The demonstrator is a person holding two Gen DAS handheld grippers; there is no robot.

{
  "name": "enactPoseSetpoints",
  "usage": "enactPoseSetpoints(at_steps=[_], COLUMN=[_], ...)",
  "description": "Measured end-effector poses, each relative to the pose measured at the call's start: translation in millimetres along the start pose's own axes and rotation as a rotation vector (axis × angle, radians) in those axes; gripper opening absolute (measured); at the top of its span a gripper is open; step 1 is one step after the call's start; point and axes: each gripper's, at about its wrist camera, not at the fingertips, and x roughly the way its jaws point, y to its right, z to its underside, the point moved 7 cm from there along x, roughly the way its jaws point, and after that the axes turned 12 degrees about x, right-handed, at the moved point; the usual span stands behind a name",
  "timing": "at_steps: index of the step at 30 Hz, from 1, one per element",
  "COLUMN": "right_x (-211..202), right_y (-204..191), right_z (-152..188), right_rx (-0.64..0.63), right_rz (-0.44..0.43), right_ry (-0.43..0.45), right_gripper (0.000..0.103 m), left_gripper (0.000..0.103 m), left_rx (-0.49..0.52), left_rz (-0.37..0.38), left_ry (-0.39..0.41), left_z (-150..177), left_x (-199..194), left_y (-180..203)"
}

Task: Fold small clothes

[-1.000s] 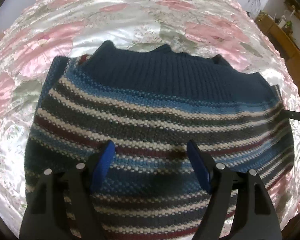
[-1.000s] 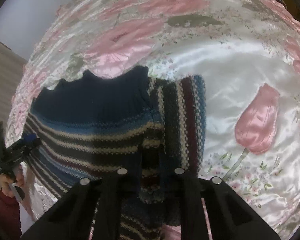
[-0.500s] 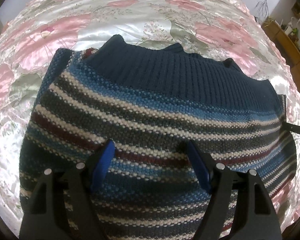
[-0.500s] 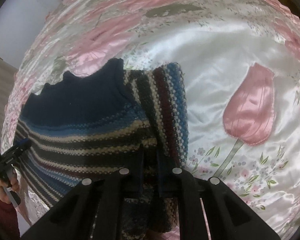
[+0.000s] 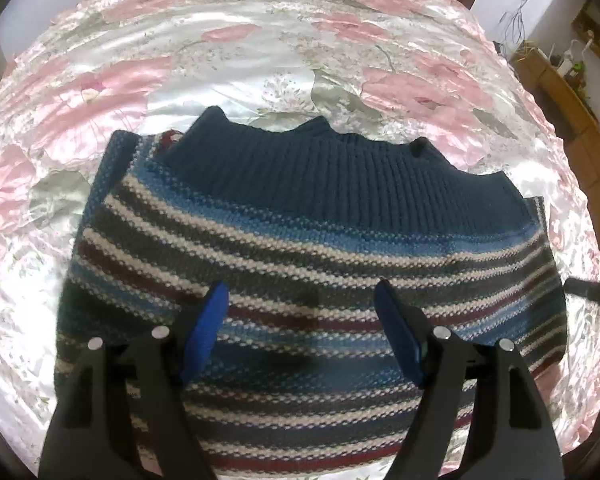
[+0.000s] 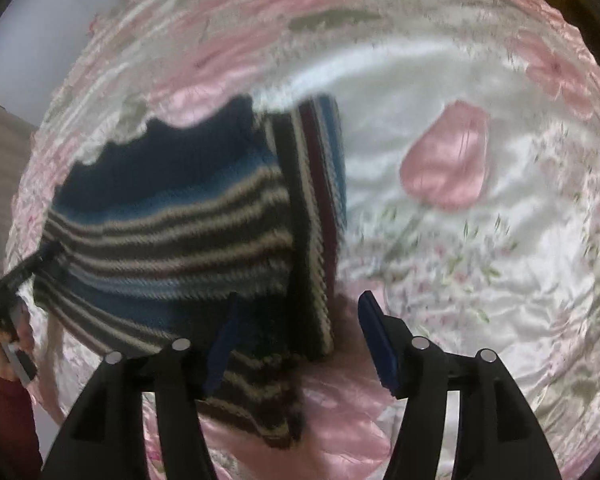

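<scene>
A small knitted sweater [image 5: 300, 220] with blue, white, grey and maroon stripes and a navy ribbed band lies flat on the floral satin bedspread [image 5: 236, 60]. My left gripper [image 5: 302, 312] hovers open over its striped middle, with nothing between the blue pads. In the right wrist view the sweater [image 6: 172, 232] fills the left half, and a striped sleeve [image 6: 320, 200] is folded in along its right edge. My right gripper [image 6: 298, 312] stands open just over that folded edge. The image there is blurred.
The bedspread [image 6: 480, 260] stretches bare to the right of the sweater. My left gripper [image 6: 16, 276], a hand and a red sleeve [image 6: 8, 420] show at the left edge. Wooden furniture [image 5: 572, 92] stands beyond the bed at the far right.
My right gripper, shut on the folded sweater edge before, has opened and let it go. The left gripper stayed open and drew back slightly from the sweater.
</scene>
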Motion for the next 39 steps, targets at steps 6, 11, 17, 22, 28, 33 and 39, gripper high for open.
enactPoseSetpoints(at_steps=[6, 11, 17, 22, 28, 33, 39], right_x=[25, 32, 33, 4, 12, 38, 32], right_y=[5, 2, -7, -21, -6, 14, 5], right_z=[5, 6, 7, 6, 13, 15, 13], right_rx=[0.057, 0.067, 0.047, 0.015, 0.038, 0.161, 0.168], right_rz=[-0.05, -0.071, -0.071, -0.138, -0.115, -0.155, -0.084], right_ry=[-0.063, -0.06, -0.048, 0.011, 0.01, -0.032, -0.041], right_gripper=[0.062, 0.056, 0.034, 0.028, 0.027, 0.027, 0.027], left_gripper=[0.075, 0.075, 0.075, 0.075, 0.075, 0.075, 0.077], left_rx=[-0.019, -0.01, -0.001, -0.002, 0.003, 0.013, -0.005], left_rz=[0.0, 0.003, 0.002, 0.014, 0.016, 0.012, 0.036], left_ry=[-0.053, -0.053, -0.053, -0.05, -0.053, -0.059, -0.068], left_z=[13, 16, 17, 17, 25, 25, 24], left_x=[18, 22, 26, 18, 22, 26, 26], left_y=[-10, -21, -23, -22, -32, -31, -34])
